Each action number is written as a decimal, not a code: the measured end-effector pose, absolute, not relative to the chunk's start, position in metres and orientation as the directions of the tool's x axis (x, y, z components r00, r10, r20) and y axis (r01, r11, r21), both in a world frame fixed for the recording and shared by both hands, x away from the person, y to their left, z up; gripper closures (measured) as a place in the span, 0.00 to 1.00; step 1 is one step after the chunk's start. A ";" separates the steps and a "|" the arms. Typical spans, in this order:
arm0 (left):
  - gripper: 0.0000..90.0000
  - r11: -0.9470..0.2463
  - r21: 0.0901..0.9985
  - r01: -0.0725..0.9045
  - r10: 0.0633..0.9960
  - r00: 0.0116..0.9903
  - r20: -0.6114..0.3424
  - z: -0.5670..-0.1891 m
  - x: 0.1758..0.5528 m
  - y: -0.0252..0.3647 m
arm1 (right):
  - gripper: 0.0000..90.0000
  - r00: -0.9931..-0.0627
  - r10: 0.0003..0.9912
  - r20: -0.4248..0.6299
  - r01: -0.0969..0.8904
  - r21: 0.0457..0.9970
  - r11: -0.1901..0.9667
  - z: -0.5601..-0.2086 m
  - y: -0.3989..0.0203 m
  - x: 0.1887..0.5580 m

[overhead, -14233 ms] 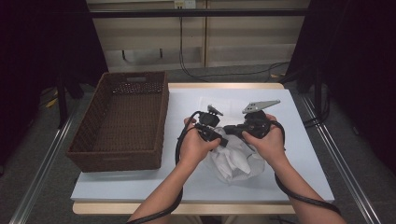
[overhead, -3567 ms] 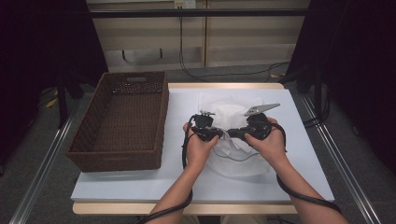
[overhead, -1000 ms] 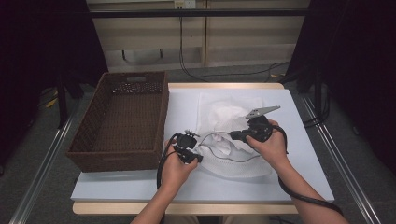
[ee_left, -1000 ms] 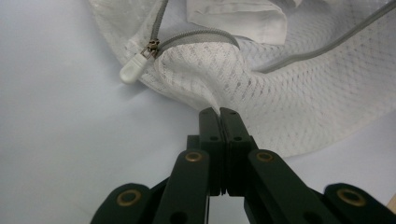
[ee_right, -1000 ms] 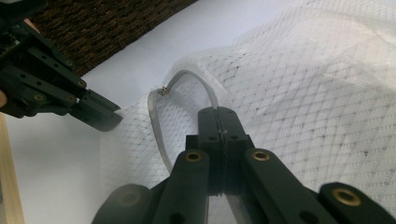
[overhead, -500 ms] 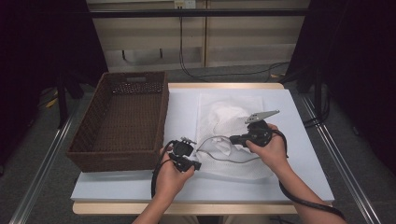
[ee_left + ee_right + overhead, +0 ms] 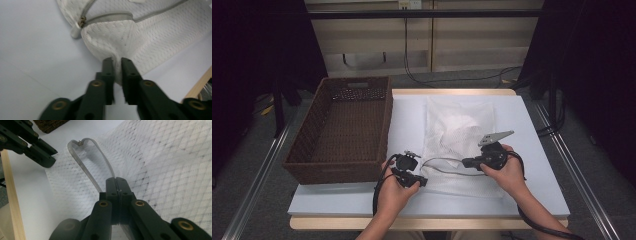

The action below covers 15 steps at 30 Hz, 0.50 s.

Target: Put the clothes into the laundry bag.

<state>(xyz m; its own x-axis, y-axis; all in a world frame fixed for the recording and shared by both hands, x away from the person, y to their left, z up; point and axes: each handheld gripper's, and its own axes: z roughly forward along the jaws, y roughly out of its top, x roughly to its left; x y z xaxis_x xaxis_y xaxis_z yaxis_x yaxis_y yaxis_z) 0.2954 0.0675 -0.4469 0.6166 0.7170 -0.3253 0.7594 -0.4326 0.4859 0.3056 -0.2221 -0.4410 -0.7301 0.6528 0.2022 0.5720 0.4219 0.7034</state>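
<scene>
**Mesh bag spread flat, left jaws easing off its corner**

The white mesh bag (image 7: 458, 142) lies flat in the centre of the high view, on the pale blue table (image 7: 532, 165), its grey zipper (image 7: 443, 164) running as an open loop across its lower part. In the left gripper view the zipper pull (image 7: 76, 30) sits at the upper left, above the bag's corner.

The left gripper (image 7: 410, 175), at the lower centre-left of the high view, has just been opening its jaws: they stand slightly parted with a fold of the mesh corner between them, and the pads no longer clamp it. A second ago the same jaws were pressed together.

The right gripper (image 7: 468, 162), right of centre, has its jaws pressed tight together on the mesh beside the zipper loop, as the right gripper view shows.

Compared with half a second ago, the bag is pulled out longer toward the frame's bottom edge and lies smoother.

The brown wicker basket (image 7: 343, 165) stands at the left, unchanged, just beside the bag.
</scene>
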 end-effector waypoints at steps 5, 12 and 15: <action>0.74 -0.404 0.536 0.741 0.726 0.616 -0.304 -0.436 0.300 0.070 | 1.00 -0.726 0.656 0.203 0.577 0.699 0.422 -0.442 -0.223 0.306; 0.70 -0.413 0.544 0.730 0.757 0.608 -0.241 -0.440 0.311 0.065 | 1.00 -0.729 0.656 0.195 0.572 0.701 0.427 -0.441 -0.221 0.307; 0.68 -0.410 0.523 0.747 0.763 0.595 -0.253 -0.448 0.315 0.064 | 1.00 -0.732 0.654 0.192 0.570 0.699 0.432 -0.439 -0.220 0.307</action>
<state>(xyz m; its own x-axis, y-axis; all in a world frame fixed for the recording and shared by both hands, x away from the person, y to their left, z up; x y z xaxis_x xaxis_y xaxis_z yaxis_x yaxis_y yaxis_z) 0.3149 0.0640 -0.4482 0.5952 0.7629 -0.2525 0.7472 -0.4098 0.5232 0.3071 -0.2197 -0.4394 -0.7321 0.6535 0.1923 0.5696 0.4323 0.6990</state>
